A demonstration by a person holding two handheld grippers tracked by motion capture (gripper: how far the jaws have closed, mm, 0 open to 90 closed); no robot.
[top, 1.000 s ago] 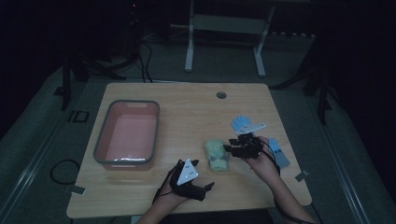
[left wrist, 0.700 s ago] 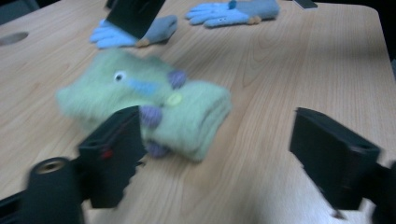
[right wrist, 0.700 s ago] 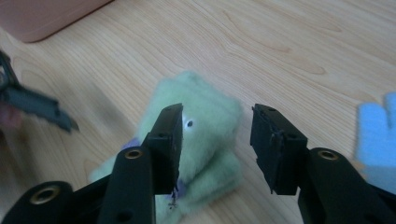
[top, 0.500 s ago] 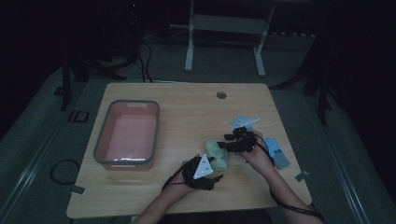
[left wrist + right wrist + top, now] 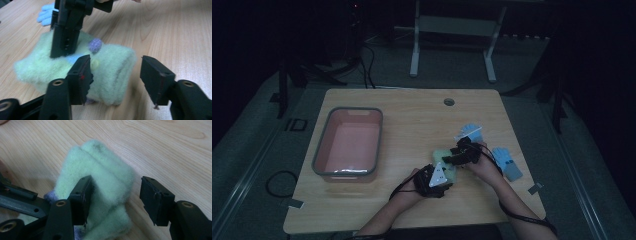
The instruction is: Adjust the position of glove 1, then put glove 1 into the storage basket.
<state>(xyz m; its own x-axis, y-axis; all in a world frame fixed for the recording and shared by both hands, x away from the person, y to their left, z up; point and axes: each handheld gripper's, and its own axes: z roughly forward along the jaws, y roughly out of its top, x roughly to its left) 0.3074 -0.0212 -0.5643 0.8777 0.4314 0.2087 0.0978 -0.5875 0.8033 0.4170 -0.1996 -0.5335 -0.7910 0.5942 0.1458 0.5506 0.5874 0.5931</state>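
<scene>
A fuzzy pale green knit piece (image 5: 443, 154) lies folded on the wooden table, with a small purple bobble (image 5: 95, 45) on top. My left gripper (image 5: 438, 176) comes at it from the near side. Its jaws (image 5: 115, 65) have just been closing; the folded end (image 5: 110, 75) sits between them, one pad against the fuzz and the other apart from it. My right gripper (image 5: 460, 151) reaches in from the right. Its jaws (image 5: 116, 187) have just been opening; the knit (image 5: 100, 165) touches one pad only. In the left gripper view the right gripper's jaw (image 5: 65, 35) rests on the knit.
A pink tub (image 5: 319, 150) with a grey rim stands at the table's left. A light blue glove (image 5: 507, 162) lies to the right of my hands, and another blue piece (image 5: 469, 132) just behind them. A round hole (image 5: 449, 102) marks the far edge.
My left gripper has moved right and forward up to the green knit piece. My right gripper has come down and left onto it, away from the blue piece behind.
</scene>
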